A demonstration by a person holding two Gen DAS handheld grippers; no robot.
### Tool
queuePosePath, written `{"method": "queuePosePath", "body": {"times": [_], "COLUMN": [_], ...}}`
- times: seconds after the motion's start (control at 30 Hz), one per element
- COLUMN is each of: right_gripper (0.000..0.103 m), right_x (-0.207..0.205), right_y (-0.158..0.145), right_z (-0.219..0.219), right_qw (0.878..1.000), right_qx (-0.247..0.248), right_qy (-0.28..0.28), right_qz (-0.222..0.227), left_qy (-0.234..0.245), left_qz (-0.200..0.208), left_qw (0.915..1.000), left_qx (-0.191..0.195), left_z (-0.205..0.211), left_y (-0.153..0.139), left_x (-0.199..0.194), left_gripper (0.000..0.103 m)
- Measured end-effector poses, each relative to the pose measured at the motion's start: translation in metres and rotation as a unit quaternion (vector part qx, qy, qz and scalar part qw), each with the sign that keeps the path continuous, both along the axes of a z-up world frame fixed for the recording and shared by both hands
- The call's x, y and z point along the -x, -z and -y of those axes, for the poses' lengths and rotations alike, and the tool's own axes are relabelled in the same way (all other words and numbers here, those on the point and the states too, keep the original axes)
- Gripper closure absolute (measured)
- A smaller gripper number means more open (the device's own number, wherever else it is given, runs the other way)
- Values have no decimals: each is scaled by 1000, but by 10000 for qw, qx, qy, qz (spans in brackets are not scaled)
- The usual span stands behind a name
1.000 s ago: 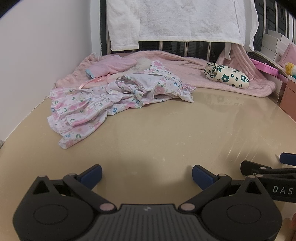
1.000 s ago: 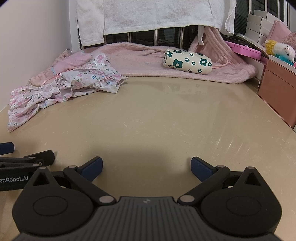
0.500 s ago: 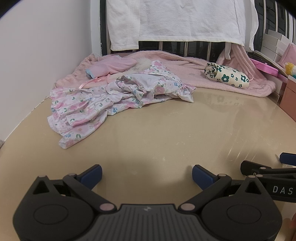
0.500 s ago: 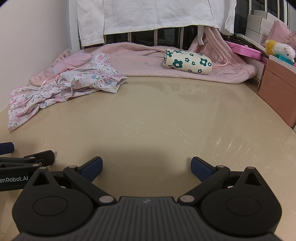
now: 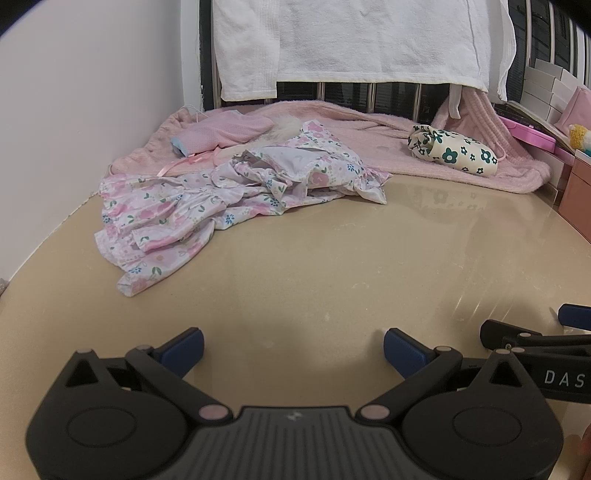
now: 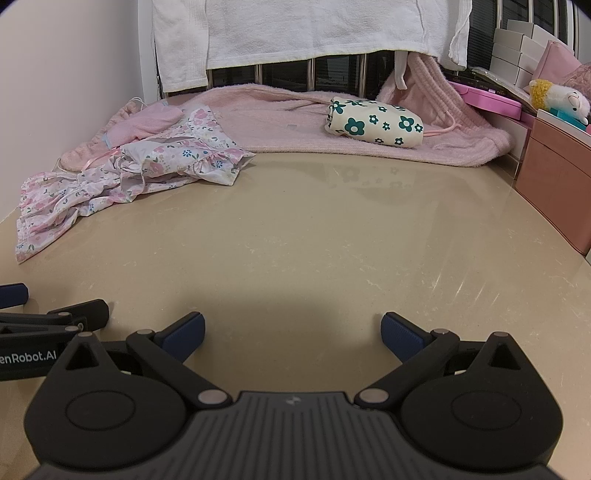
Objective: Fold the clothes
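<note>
Hovering low over the near edge of the glossy beige stone tabletop (image 5: 332, 266), the left gripper (image 5: 293, 345) and the right gripper (image 6: 291, 332) sit side by side, each with its blue-padded black fingers (image 5: 184, 345) spread wide and nothing between them; the right gripper's arm shows at the right edge of the left wrist view, and the left one's at the left edge of the right wrist view. The crumpled pink-and-white floral cotton dress (image 5: 207, 206) lies in a heap toward the far left corner of the surface, well apart from both grippers, its upper part overlapping the fluffy pink blanket (image 6: 295, 122) spread along the far edge. A small pale pink garment with a blue cuff (image 5: 218, 131) rests on the blanket behind the dress, though what kind of garment is hard to tell. A rolled cream cloth with dark green flowers (image 6: 375, 122) lies on the blanket toward the far right, and a white towel (image 6: 295, 29) hangs on the railing behind
</note>
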State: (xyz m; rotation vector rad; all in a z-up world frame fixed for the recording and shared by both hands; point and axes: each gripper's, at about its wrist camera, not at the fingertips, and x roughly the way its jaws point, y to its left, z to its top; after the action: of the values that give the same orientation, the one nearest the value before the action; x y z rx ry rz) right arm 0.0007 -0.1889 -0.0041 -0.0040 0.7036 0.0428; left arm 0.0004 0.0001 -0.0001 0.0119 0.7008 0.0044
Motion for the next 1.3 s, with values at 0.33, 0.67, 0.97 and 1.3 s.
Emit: {"method": "queuePosePath", "body": {"times": [0.33,0.67,0.97,1.3], "right_gripper": [1,0,2,91], "right_x": [0,-12,-111,-197], "right_y": [0,6,-54,-26], "right_z": [0,-2,-78,-123], "right_qw": [10000,10000,9869,9847], "right_qx": [-2,14,-188,-321], "right_qy": [-1,-45,-1530,-1654], "right_qz": [0,-13,482,-442], "left_qy": [-4,-331,-1377,-959], "left_qz": [2,50,36,-3], "left_qw": [10000,9994,9905,9953], "left_qx": [0,63,-49,-99], "left_z": [0,-34,-126,-142], "left_y": [0,-9,-25,-21], "left_x": [1,-21,-98,-90], "left_gripper": [0,3,8,99]}}
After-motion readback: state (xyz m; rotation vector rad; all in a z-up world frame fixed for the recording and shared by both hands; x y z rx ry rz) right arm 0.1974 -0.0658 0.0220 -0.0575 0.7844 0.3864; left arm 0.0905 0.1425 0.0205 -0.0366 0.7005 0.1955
